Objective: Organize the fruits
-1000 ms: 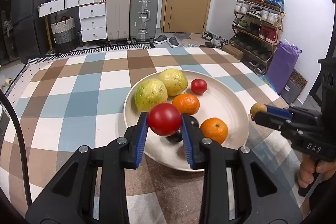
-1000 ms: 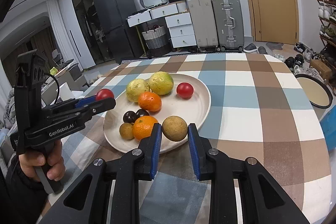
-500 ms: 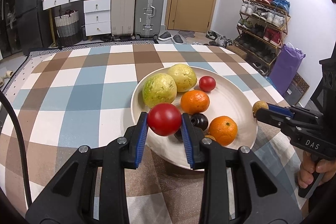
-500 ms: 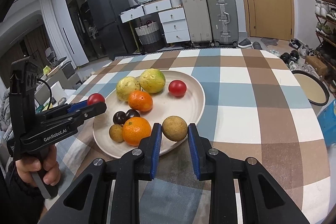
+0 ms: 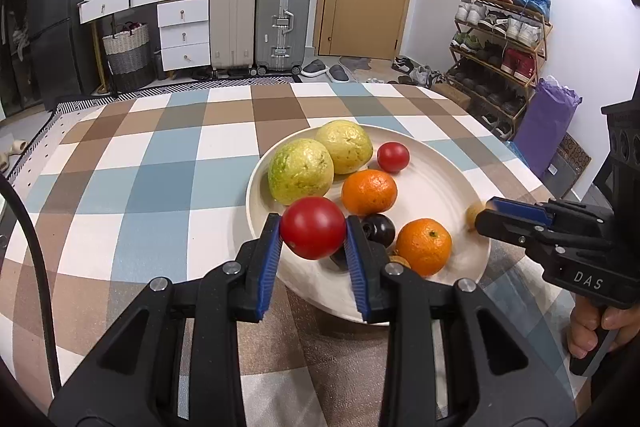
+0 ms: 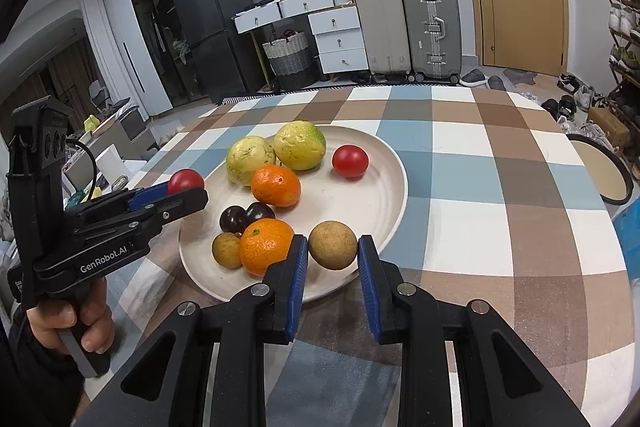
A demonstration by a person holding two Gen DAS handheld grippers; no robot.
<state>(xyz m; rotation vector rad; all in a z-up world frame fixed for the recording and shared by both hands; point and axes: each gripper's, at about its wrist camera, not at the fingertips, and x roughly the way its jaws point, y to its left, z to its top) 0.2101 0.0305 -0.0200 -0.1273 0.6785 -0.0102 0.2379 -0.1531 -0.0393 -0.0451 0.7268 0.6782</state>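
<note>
My left gripper (image 5: 313, 233) is shut on a red tomato (image 5: 313, 231), held over the near left rim of the cream plate (image 5: 448, 183). My right gripper (image 6: 333, 247) is shut on a small brown round fruit (image 6: 333, 245) above the plate's near right rim (image 6: 394, 179). On the plate lie two yellow-green guavas (image 6: 251, 159), two oranges (image 6: 276, 185), a second red tomato (image 6: 350, 161), two dark plums (image 6: 259, 213) and another small brown fruit (image 6: 226, 250). The left gripper with its tomato (image 6: 186, 181) shows in the right wrist view, and the right gripper (image 5: 486, 215) shows in the left wrist view.
The plate rests on a checked tablecloth (image 5: 132, 187) in blue, brown and white. A round stool (image 6: 598, 171) stands off the table's right edge. Suitcases (image 5: 282, 19), drawers (image 5: 182, 31) and a shoe rack (image 5: 500, 39) line the room behind.
Both views have shifted slightly, so the plate sits a little more to the right in the left wrist view. Both grips are unchanged and the fruit on the plate has not moved.
</note>
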